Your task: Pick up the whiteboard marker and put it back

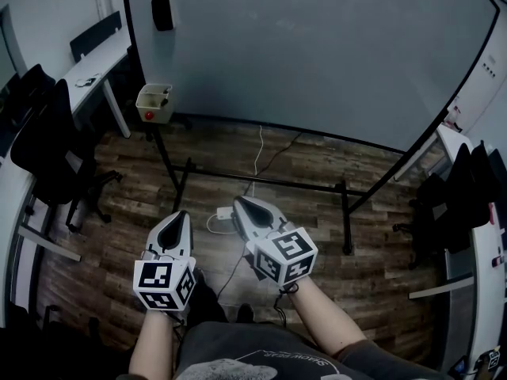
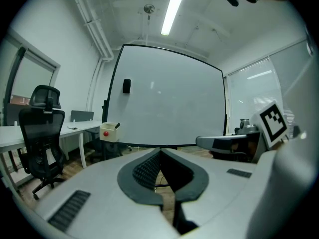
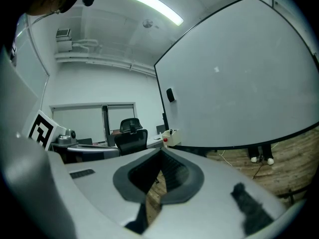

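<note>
A cream holder box (image 1: 154, 104) with a red dot hangs at the lower left corner of the whiteboard (image 1: 317, 46). A dark whiteboard marker (image 2: 117, 125) sticks up out of this box (image 2: 109, 132). Both grippers are held low over the wooden floor, well short of the board, and point toward it. My left gripper (image 1: 177, 217) is shut with nothing between its jaws (image 2: 160, 151). My right gripper (image 1: 241, 204) is shut and empty too (image 3: 160, 152). The box (image 3: 172, 138) shows far off in the right gripper view, with the marker (image 3: 170, 131) in it.
A black eraser (image 1: 162, 13) sticks to the board's upper left. The board's black stand (image 1: 261, 182) and a white cable (image 1: 257, 153) cross the floor ahead. Black office chairs (image 1: 47, 145) and white desks (image 1: 91, 70) stand at left, another chair (image 1: 463, 200) at right.
</note>
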`<state>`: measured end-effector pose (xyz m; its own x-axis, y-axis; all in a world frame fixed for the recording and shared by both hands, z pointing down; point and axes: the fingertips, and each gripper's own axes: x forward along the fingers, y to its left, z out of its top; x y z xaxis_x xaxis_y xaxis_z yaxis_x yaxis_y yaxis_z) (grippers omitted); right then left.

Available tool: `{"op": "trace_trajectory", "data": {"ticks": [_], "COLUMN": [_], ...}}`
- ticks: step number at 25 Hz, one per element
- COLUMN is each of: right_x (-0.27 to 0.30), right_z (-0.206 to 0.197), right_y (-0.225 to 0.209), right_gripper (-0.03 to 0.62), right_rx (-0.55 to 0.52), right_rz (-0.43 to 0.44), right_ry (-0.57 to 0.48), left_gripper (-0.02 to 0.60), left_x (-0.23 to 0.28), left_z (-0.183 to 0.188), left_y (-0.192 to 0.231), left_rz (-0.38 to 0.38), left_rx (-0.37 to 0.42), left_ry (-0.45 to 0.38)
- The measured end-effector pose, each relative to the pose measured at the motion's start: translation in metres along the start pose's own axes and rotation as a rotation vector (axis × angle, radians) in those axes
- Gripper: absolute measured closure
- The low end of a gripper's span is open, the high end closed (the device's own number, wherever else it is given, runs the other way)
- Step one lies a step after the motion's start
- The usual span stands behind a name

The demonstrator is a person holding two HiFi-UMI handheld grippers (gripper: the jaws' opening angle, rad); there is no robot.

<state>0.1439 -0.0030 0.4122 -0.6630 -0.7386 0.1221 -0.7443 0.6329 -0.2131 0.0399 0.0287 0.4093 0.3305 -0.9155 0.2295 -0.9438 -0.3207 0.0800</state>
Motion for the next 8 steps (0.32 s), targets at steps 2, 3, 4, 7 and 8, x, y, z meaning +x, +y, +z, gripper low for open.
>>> {"op": "trace_trajectory", "data": {"ticks": [2,3,4,7,8], "right_x": [-0.0015,-0.0017,-0.0016,-0.0018,-0.002], "right_z": [0.0009,0.0013,0.0016,0.0014,0.0011], "right_y": [-0.0003,-0.0001,0.0002,0.0019,0.0026], "right_gripper": [0.572,0.572,0.572,0.572,0.572], "right_rx": [-0.007,-0.012,-0.016,-0.026,-0.029], "right_rz": [-0.001,-0.002,-0.003,-0.004,-0.004], "right_ry": [0.0,0.002,0.004,0.012,0.015], "left_gripper": [0.568,0.568,0.568,0.568,0.568], "left_x": [-0.0004,-0.0004,-0.0004,-0.0006,-0.0007], "left_z": [0.0008,0.0011,0.0013,0.0015,0.0015], "left_y": [-0.0012,-0.0014,-0.0015,-0.0018,-0.0021], "left_rz": [-0.001,-0.003,-0.004,-0.005,-0.006], "left_rx": [0.0,0.0,0.001,0.002,0.002], "left_ry": [-0.004,-0.005,-0.006,-0.006,-0.007]}}
